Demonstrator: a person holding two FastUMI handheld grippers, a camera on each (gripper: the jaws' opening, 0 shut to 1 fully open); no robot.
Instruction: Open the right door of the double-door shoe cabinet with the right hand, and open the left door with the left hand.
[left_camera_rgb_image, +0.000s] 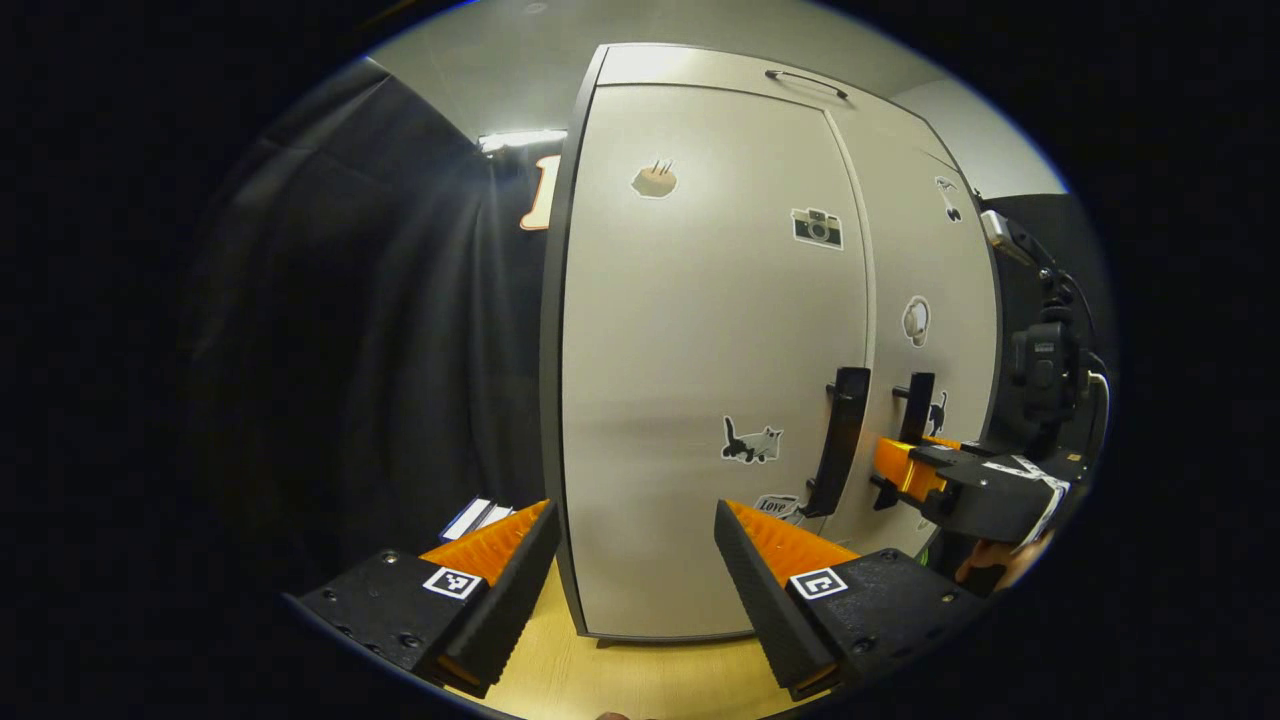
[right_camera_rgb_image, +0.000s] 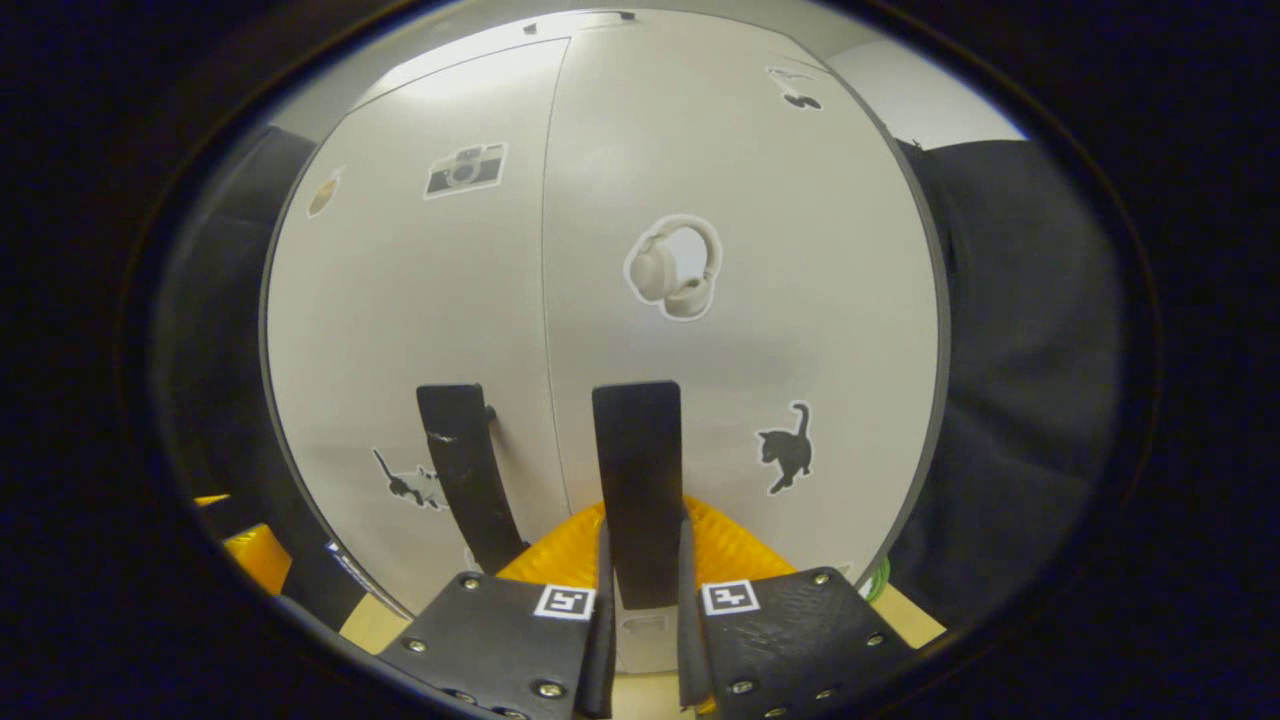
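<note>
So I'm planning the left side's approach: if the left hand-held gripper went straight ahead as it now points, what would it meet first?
Probably the left door face, near the cat sticker, left of its handle. The left hand-held gripper is open; depth is unclear.

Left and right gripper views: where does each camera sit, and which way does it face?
Left gripper view: rides the open left gripper, facing the shoe cabinet obliquely; right gripper visible at the right door handle.
Right gripper view: rides the right gripper, closed on that handle, facing the doors squarely.
Shared: both handles, stickers.
</note>
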